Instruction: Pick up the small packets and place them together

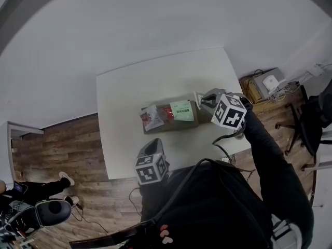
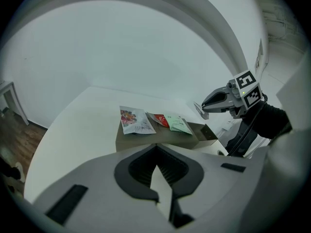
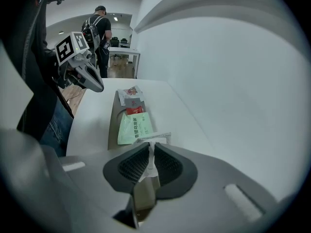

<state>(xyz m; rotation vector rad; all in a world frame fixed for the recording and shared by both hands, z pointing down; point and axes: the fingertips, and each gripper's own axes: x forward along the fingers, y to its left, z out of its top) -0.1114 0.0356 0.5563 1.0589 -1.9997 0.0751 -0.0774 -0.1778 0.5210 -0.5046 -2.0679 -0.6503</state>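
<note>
Jaws, right: right gripper (image 3: 151,147) pinched on a small white packet (image 3: 154,139), which stands edge-on between the pads.
Jaws, left: left gripper (image 2: 155,149) has its tips together with nothing between them.
Right gripper place: held in the air over the right end of the cardboard box (image 1: 171,124), clear of it.
Left gripper place: low at the near table (image 1: 129,87) edge, pointing toward the box.
On the box: white-and-pink packet (image 1: 151,117) at the left end, red packet (image 1: 166,111) in the middle and green packet (image 1: 182,110) to the right, lying flat side by side.
</note>
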